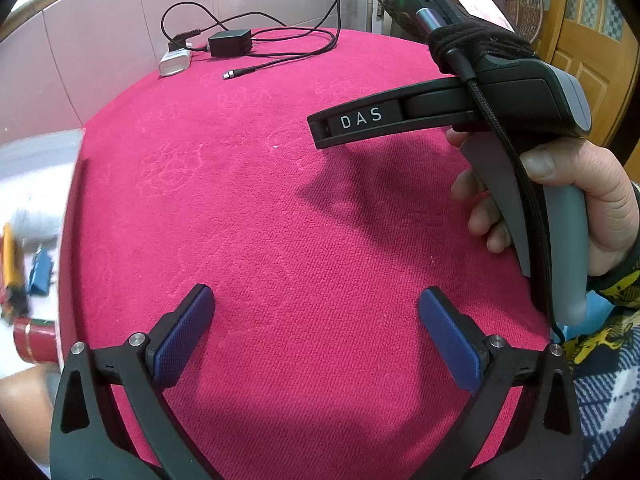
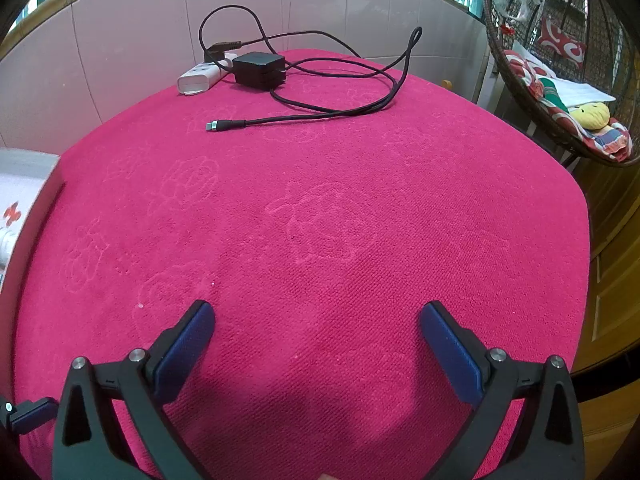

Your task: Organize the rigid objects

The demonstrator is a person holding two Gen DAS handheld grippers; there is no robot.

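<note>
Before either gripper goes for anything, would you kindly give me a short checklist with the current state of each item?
1. Left gripper open and empty: ok.
2. Right gripper open and empty: ok.
3. Red cloth bare ahead of both grippers: ok.
4. Charger and its cable lie at the far edge, away from both grippers: ok.
5. Cable loops around the white power strip, so it may snag: not ok.
6. Items to sort at the left, off the cloth, are blurred: cannot tell.
</note>
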